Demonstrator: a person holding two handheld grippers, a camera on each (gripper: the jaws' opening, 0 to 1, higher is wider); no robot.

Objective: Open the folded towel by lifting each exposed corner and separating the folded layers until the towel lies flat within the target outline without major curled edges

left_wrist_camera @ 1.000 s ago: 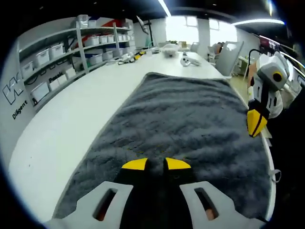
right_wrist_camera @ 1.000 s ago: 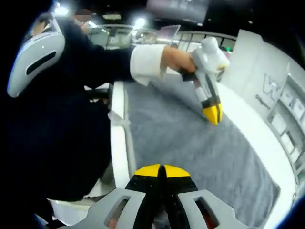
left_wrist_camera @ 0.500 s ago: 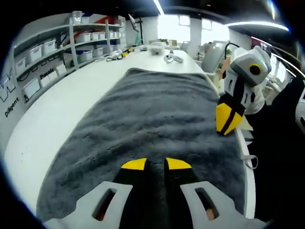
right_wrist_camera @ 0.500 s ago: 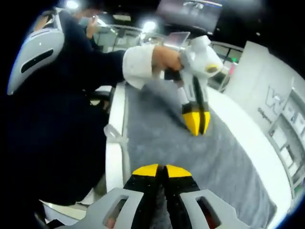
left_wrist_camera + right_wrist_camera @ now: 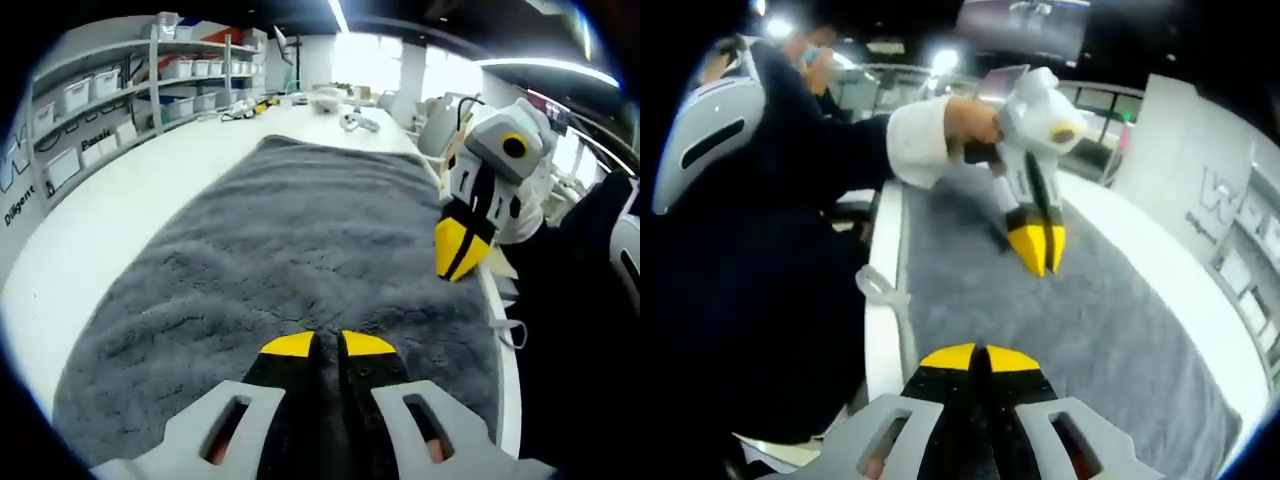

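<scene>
A grey towel [image 5: 290, 230] lies spread out on the white table [image 5: 110, 210], reaching close to its right edge. In the right gripper view the towel [image 5: 1090, 330] runs away to the right. My left gripper [image 5: 328, 346] is shut with its yellow tips low over the near part of the towel. It also appears as the left gripper [image 5: 1037, 248], held by a hand in a white cuff, pointing down just above the cloth with nothing in it. My right gripper [image 5: 980, 357] is shut over the towel's near edge. The right gripper [image 5: 456, 250] hangs at the towel's right side.
Shelves with white bins [image 5: 110, 90] line the wall on the left. Small items [image 5: 345, 110] sit at the table's far end. The person's dark clothes [image 5: 760, 260] and a white chair back [image 5: 705, 130] stand along the table's edge [image 5: 880, 330].
Both cameras have shifted. The two grippers have come closer together over the towel's near side. My left jaws have narrowed slightly. The towel itself lies as before.
</scene>
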